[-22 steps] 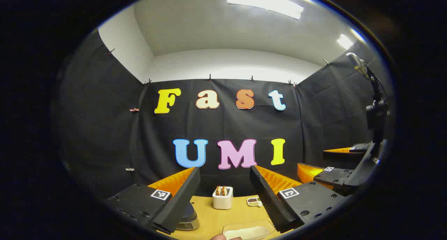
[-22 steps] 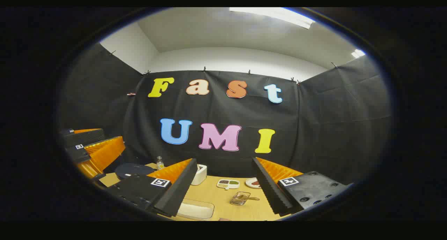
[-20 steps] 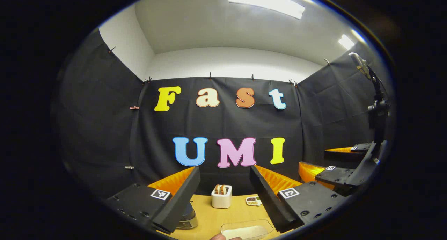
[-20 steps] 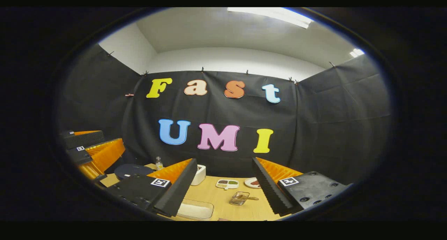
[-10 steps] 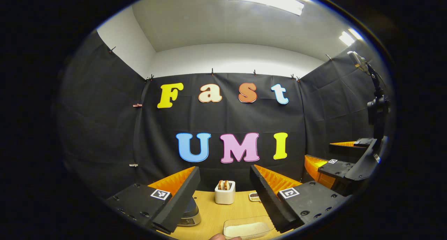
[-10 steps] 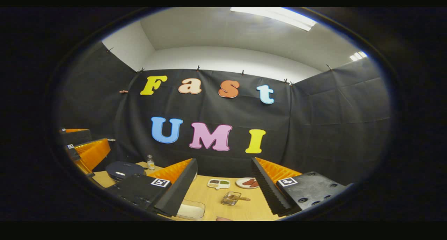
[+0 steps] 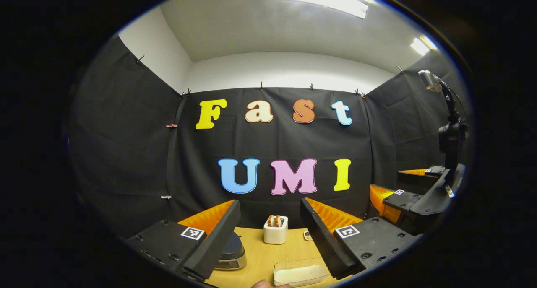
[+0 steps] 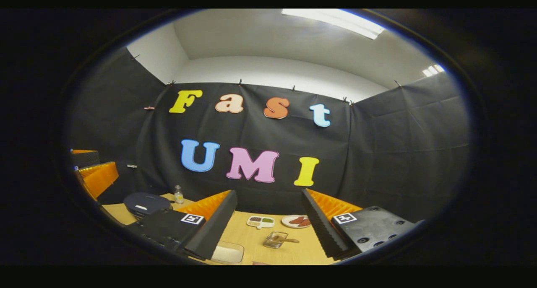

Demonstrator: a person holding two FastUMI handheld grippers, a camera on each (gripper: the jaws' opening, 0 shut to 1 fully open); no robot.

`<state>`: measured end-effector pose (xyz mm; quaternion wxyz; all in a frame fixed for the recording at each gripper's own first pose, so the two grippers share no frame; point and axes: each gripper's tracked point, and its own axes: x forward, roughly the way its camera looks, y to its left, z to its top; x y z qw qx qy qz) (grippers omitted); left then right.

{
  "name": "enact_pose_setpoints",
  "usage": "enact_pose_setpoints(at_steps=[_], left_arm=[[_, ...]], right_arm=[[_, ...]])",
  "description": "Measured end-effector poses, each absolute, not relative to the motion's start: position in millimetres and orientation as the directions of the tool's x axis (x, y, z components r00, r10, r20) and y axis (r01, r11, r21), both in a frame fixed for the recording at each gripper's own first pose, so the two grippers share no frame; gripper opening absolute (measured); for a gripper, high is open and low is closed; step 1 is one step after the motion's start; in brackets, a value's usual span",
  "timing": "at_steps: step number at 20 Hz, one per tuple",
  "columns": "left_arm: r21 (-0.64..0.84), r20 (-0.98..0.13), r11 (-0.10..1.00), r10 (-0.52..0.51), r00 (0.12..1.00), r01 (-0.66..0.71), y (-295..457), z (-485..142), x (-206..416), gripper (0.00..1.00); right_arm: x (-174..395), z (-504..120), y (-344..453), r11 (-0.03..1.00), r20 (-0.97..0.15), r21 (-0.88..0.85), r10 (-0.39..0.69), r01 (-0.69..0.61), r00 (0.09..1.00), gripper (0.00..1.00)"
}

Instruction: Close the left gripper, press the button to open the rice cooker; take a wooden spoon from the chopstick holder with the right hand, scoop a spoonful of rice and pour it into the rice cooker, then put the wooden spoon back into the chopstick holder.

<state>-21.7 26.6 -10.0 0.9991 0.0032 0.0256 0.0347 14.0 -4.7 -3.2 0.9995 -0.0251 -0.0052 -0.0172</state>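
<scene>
Claws both hang released above the wooden tabletop (image 7: 260,258), gripping nothing. Between the left claw (image 7: 268,233) fingers, at the far edge, stands the white chopstick holder (image 7: 275,234) with wooden spoon (image 7: 275,221) handles poking up. The rice cooker (image 7: 230,254) sits to the left, partly behind the left finger, lid down. A clear tray of rice (image 7: 300,274) lies near, right of centre. Past the right claw (image 8: 268,231) sit a small glass cup (image 8: 275,240), a sectioned dish (image 8: 260,221) and a plate (image 8: 295,221); the cooker (image 8: 144,202) and a bottle (image 8: 178,194) are off left.
</scene>
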Motion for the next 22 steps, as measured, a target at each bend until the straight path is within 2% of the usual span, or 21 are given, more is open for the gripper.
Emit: enact_pose_setpoints(at_steps=[4, 8, 13, 18, 22], left_arm=[[-0.001, -0.065, 0.998, 0.070, 0.995, -0.071, 35.4, -15.3, -25.0, 0.97], [-0.005, -0.067, 0.998, 0.065, 0.996, -0.066, 44.5, -17.5, -26.8, 0.97], [-0.010, -0.084, 0.999, 0.051, 0.995, -0.052, 47.5, -27.2, -26.7, 0.97], [-0.009, -0.135, 0.994, 0.109, 0.985, -0.111, 51.4, -51.7, -11.7, 0.98], [0.052, -0.158, 0.988, 0.154, 0.975, -0.148, 46.9, -59.1, 8.9, 0.99]], right_arm=[[13.8, -12.2, 4.5, 0.996, -0.016, -0.090, 0.000, -0.001, 1.000, 0.99], [12.8, -18.5, 4.6, 0.995, -0.043, -0.095, -0.014, 0.010, 0.999, 0.95], [19.1, -27.9, 0.4, 0.995, -0.069, -0.095, -0.026, 0.020, 0.997, 0.95], [35.9, -46.7, 7.3, 0.991, -0.108, -0.123, 0.039, -0.052, 0.993, 0.94], [54.8, -83.4, 1.5, 0.987, -0.178, -0.108, 0.096, -0.116, 0.979, 0.94]])
